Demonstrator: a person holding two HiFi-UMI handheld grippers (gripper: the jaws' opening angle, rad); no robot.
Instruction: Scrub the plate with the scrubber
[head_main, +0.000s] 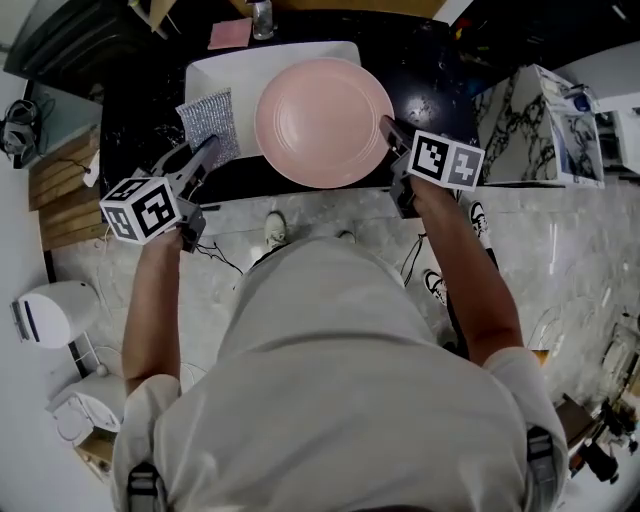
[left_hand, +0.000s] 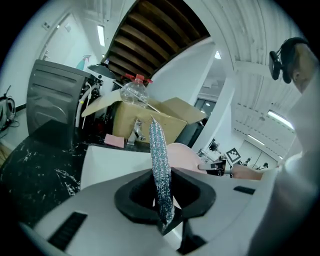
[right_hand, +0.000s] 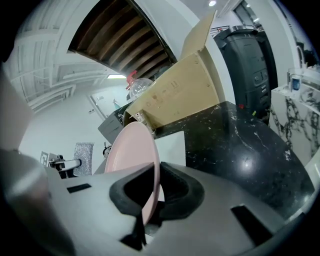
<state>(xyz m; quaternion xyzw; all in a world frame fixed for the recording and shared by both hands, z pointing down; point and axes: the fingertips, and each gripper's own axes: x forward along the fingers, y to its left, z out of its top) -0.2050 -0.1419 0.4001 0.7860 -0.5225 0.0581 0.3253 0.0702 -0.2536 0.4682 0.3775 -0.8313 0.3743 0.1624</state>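
Black marbled counter (head_main: 440, 95) holds a white rectangular sink (head_main: 215, 72). Over the sink, toward the counter's near edge, is the round pink plate (head_main: 322, 120), its right rim pinched between the closed right tongs (head_main: 390, 130). Just left of it, not touching, the left tongs (head_main: 210, 148) clamp the silvery mesh scrubber (head_main: 208, 122). Scrubbing looks not yet begun; next the scrubber must meet the plate's face flat. A cardboard box (right_hand: 185, 95) stands at the far edge.

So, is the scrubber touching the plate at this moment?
No: in the head view the scrubber, held in the left gripper, is beside the plate with a gap of white sink showing between them.
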